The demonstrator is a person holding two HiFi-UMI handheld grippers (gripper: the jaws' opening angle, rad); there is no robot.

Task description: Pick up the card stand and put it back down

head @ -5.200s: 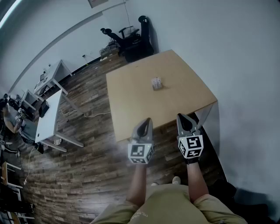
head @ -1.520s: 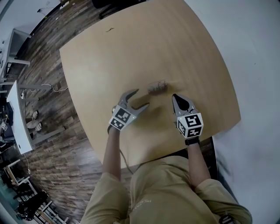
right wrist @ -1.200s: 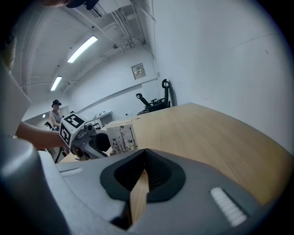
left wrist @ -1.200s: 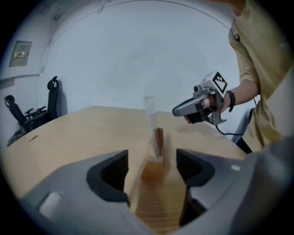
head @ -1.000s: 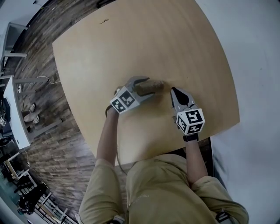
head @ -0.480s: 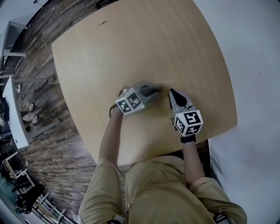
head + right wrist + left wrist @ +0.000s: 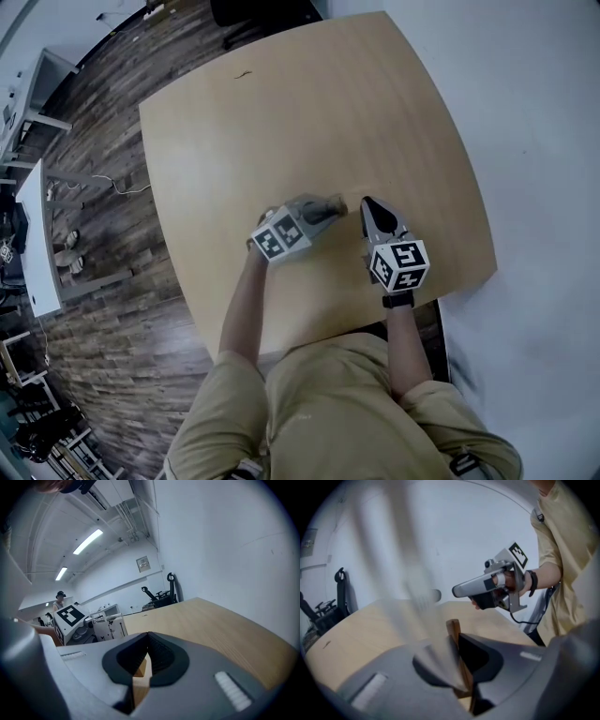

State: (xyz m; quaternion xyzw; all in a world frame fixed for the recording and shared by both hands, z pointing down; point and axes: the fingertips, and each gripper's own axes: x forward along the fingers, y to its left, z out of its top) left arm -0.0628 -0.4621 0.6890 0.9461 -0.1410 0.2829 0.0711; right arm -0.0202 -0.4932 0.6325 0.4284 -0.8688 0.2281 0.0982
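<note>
- The card stand [image 7: 453, 637], a thin wooden piece, is pinched in the left gripper [image 7: 321, 211]. Its jaws have just been closing onto it, above the middle of the table [image 7: 281, 112].
- This looks like the lift. Keep the squeeze steady and raise the stand straight and untilted, so that it can go back down flat on the same spot.
- The right gripper [image 7: 367, 203] hangs just beside it, jaws together on nothing, and is best kept out of the way.
</note>
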